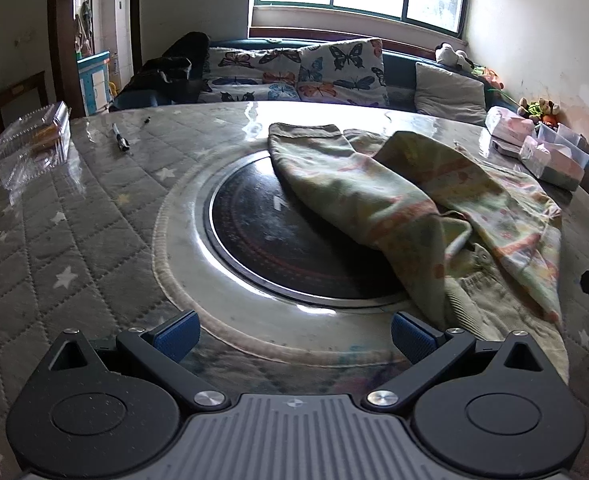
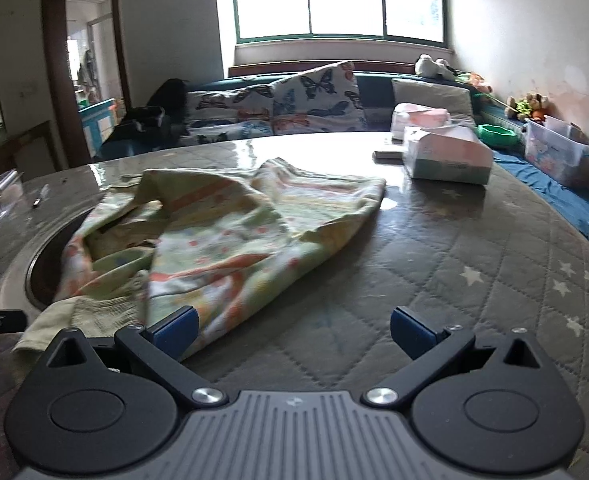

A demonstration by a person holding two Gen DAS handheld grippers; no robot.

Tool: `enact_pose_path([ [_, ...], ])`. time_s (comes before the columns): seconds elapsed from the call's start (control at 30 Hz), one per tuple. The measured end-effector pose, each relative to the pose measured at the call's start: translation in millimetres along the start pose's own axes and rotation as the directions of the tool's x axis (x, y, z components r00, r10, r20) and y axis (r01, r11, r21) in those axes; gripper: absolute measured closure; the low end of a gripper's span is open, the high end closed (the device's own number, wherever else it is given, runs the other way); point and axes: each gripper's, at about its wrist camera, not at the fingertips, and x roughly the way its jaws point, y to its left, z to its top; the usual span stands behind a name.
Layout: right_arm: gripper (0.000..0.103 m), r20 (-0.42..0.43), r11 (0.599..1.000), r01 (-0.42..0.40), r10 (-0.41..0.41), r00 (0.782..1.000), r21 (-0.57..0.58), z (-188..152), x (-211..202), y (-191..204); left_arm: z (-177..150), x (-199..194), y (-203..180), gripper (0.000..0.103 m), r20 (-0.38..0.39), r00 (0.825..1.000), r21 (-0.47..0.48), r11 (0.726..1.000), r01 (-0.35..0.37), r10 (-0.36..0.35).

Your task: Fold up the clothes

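Although the pale green printed cotton garment (image 1: 426, 208) lies on the round quilted grey tabletop (image 1: 94, 216), it is nowhere near a neat fold: it sprawls in a loose, rumpled heap, with one long part reaching toward the far side and another draped across it toward the right. Its left portion overhangs the black circular glass hob (image 1: 278, 236) set in the middle of the tabletop, and a ribbed hem or cuff sits at the near edge. From the right wrist view the same garment (image 2: 222, 236) shows creased layers thrown over one another, edges unaligned.

The left tongs (image 1: 294, 336) are spread wide with nothing between them, hovering near the hob's rim just left of the cloth. The right tongs (image 2: 294, 330) are likewise spread and empty, their left fingertip close to the garment's near edge; whether it touches I cannot tell.

By my judgement the folding is unfinished: the cloth needs spreading flat and its parts brought into line before any tidy fold exists.
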Motion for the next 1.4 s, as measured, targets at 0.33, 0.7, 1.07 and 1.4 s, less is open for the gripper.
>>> enact_pose_path([
  [0.33, 0.0, -0.031, 0.999, 0.033, -0.032, 0.999, 0.031, -3, -3, 13, -2, 2, -4, 0.0, -0.064, 0.997, -0.023, 0.999, 0.033, -0.035],
  [0.7, 0.0, -0.046, 0.999, 0.03, -0.029, 0.999, 0.031, -6, -8, 60, -3, 2, -18, 0.0, -0.087, 0.996, 0.006, 1.0, 0.017, -0.016],
  [1.07, 0.0, -0.044, 0.997, -0.078, 0.078, 0.996, 0.007, -8, -10, 43, -6, 3, -25, 0.0, -0.096, 0.995, 0.014, 1.0, 0.012, -0.011],
  [1.4, 0.0, -0.057, 0.993, -0.116, 0.115, 0.992, -0.018, -12, -17, 34, -8, 1, -28, 0.0, -0.101, 0.995, 0.012, 1.0, 0.007, -0.006],
])
